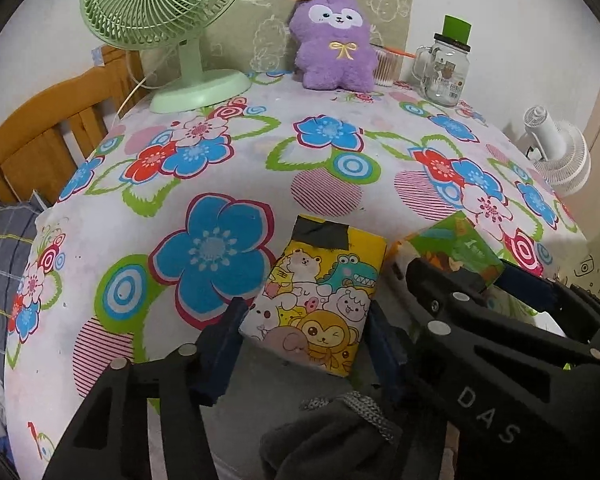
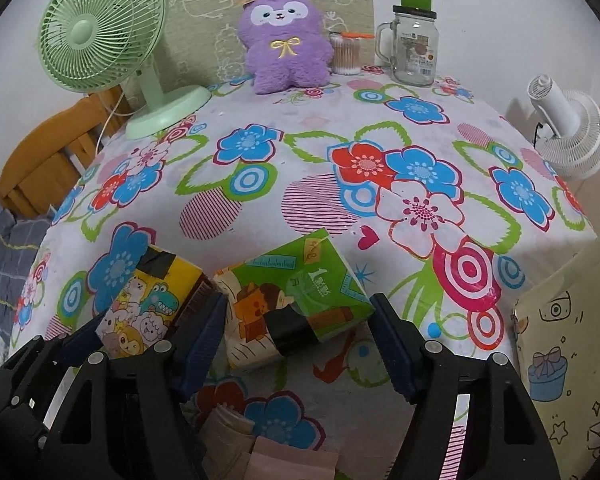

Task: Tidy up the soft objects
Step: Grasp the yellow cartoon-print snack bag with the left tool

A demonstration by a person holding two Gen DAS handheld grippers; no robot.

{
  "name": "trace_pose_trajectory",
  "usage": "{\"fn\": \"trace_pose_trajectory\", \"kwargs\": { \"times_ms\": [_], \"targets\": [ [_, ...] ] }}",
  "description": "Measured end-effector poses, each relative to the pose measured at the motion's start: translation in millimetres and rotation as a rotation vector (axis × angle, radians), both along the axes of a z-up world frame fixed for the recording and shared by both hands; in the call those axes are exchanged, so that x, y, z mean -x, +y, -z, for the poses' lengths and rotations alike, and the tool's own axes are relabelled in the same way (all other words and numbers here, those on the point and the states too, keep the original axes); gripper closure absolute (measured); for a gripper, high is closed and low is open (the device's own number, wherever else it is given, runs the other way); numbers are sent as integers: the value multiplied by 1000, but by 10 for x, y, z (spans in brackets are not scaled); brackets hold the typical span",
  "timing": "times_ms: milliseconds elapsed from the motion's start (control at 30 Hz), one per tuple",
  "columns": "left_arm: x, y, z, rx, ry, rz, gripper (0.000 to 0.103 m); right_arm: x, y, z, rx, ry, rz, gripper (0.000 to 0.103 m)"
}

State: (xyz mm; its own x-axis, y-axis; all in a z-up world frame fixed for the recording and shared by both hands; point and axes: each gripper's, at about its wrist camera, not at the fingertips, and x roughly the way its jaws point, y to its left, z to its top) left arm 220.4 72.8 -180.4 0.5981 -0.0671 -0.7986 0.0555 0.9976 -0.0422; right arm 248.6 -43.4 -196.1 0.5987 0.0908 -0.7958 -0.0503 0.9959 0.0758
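We are at the grasping step: at lower centre the left claw (image 1: 304, 340) pinches the yellow pack (image 1: 320, 300), the right claw (image 2: 300, 340) straddles the green pack (image 2: 296, 300) unclamped, and must squeeze before lifting off the bench (image 1: 240, 152).

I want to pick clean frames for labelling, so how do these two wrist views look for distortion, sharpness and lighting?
Left wrist view: strong fisheye bulge, black corners, the floral tablecloth curves like a dome; the yellow tissue pack is sharp, lighting soft and even. Right wrist view: same bending and dark corners; the green tissue pack is crisp, no glare, only faint shadows.
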Motion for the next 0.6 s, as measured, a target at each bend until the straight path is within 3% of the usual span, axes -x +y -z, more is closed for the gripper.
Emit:
{"fn": "trace_pose_trajectory", "kwargs": {
  "times_ms": [600],
  "targets": [
    [239, -41, -245, -8, -70, -5, 50, 245, -14, -243, -7, -60, -5, 29]
  ]
}}
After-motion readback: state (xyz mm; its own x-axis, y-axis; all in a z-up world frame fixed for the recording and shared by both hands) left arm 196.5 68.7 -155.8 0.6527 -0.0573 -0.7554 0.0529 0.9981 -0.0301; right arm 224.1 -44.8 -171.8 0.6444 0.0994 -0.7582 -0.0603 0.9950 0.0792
